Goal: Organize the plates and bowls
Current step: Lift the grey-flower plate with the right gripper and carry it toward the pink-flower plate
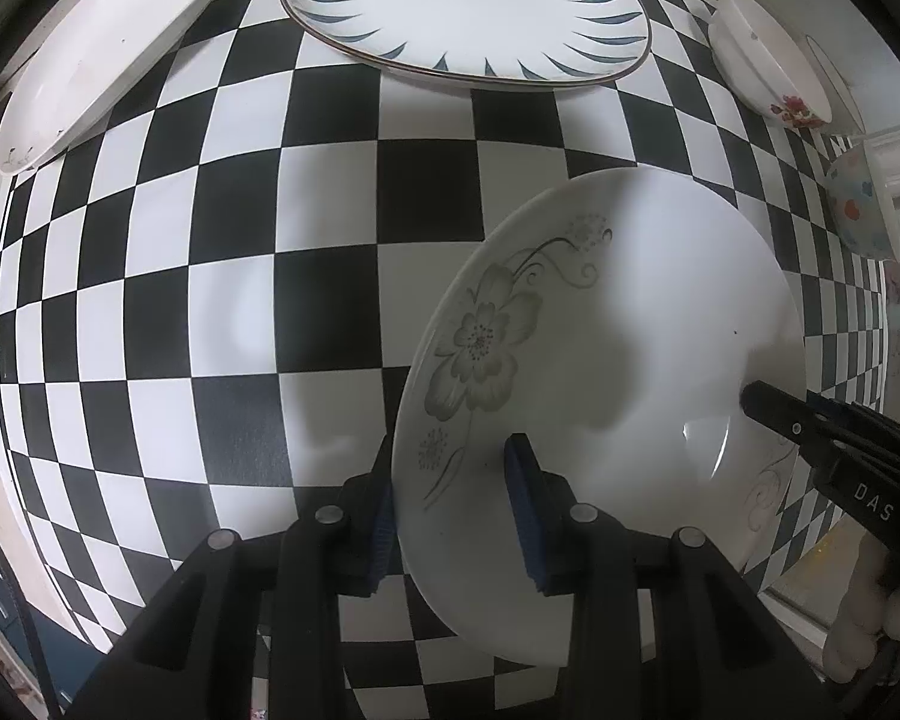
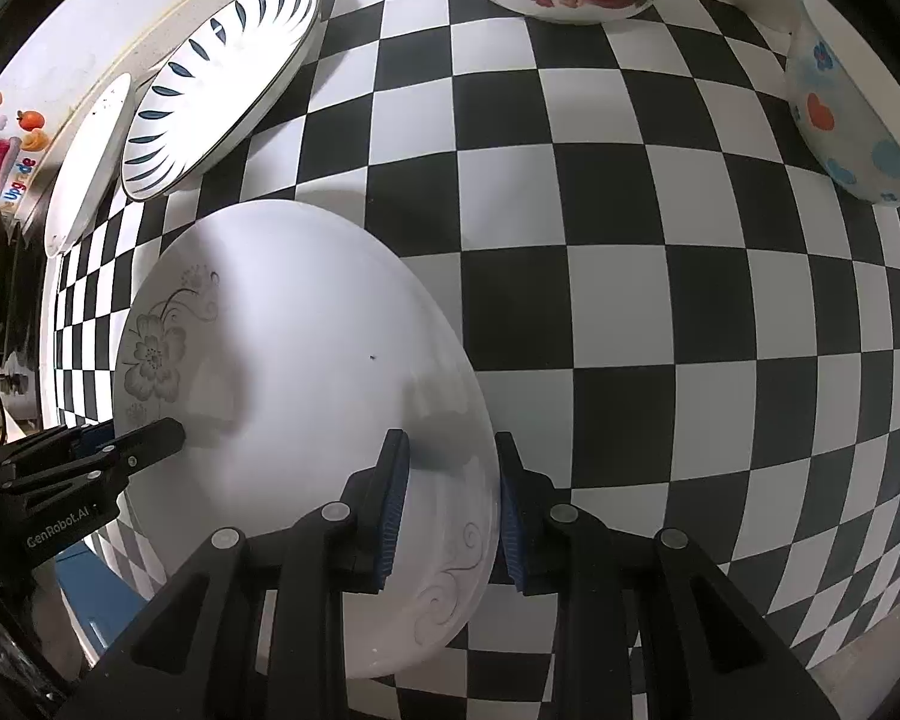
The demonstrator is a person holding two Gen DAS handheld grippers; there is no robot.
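- Left gripper (image 1: 450,504) straddles flower plate (image 1: 600,330) rim, lower centre; clamp unclear.
- Right gripper (image 2: 450,504) likewise, opposite rim.
- Risk: uneven lift, plate slips onto checkered cloth (image 1: 270,240).

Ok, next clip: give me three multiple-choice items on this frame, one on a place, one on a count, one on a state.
1. Where does the blue-leaf-patterned white plate lie?
A. on the checkered tablecloth
B. stacked in a bowl
C. on the floor

2. How many tongs grip the white plate with the grey flower print?
A. none
B. one
C. two

3. How is that flower plate held?
A. flat on the cloth
B. tilted above it
C. upside down

Answers: 1 A, cloth shows all around it. 2 C, left tongs and right tongs each straddle its rim. 3 B, its rim slants and its printed face shows.
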